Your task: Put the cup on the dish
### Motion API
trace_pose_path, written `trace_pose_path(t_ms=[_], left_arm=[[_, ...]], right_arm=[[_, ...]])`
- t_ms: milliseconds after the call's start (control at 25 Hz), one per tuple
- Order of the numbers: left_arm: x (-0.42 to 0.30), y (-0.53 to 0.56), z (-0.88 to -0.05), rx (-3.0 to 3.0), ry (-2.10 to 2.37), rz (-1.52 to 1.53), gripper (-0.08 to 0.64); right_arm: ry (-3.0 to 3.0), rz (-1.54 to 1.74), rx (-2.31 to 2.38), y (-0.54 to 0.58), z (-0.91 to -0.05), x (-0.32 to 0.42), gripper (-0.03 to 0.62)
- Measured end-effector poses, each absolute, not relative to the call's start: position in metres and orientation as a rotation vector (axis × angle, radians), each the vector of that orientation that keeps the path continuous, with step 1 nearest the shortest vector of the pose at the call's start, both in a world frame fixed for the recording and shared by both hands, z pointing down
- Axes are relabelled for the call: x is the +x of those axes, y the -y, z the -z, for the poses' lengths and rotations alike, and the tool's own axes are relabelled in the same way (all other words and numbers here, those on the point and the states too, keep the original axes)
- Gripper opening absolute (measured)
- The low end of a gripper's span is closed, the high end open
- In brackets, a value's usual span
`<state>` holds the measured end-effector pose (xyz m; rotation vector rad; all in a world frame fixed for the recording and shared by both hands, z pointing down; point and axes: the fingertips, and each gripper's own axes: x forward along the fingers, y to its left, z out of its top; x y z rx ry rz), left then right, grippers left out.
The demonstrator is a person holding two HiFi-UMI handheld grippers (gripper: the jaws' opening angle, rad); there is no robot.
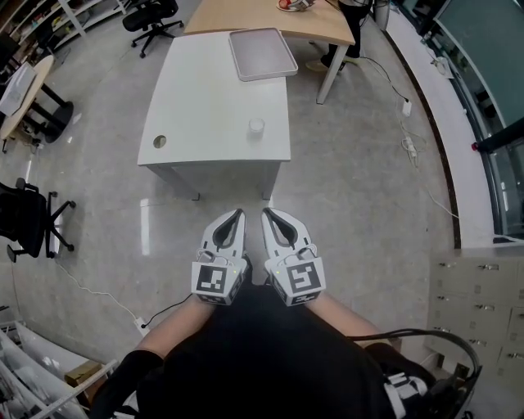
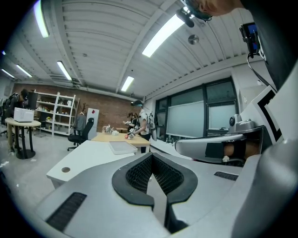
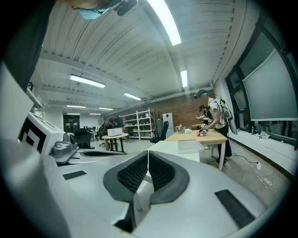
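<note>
The white table [image 1: 205,106] stands out on the floor ahead of the person, well apart from both grippers, so the step in hand looks like the approach: nothing is within reach yet, and the first need is to close in squarely on the table's near end. The dish, a flat pale grey tray [image 1: 262,54], lies at the far end of that table, up against a wooden table [image 1: 270,16] beyond it. Its broad, bare face gives plenty of room for a landing, so aim matters less there than at the pick-up. The left gripper [image 1: 240,214] and the right gripper [image 1: 266,214] are held side by side close to the body. Each has its jaws pressed together with nothing between them, as both gripper views show. Whichever one takes the cup has to spread its jaws before it arrives, not at the last instant. The right one seems the better choice, since the cup [image 1: 256,126] stands upright towards the table's right edge, nearer the person than the tray and well apart from it. It is small and pale, and probably light, so a level approach from the side, with the pads set on either side of it and closed gently, should keep it from tipping or skidding off that nearby edge.
</note>
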<state>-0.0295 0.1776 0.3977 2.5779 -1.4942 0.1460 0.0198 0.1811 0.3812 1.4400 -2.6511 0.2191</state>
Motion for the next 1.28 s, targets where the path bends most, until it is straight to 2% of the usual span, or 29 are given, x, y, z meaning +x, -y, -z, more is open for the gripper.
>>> trace_pose_path(t_ms=[640,1280], left_arm=[[-0.083,-0.051,-0.384,2.64,1.409,-0.085,0.0],[-0.11,-0.017,-0.376,2.676,1.336,-0.005,0.0]], right_arm=[[2.589,-0.175,1.536,-0.06,-0.366,-0.031,0.014],[2.482,-0.132,1.618,-0.031,-0.358,-0.052,0.014]])
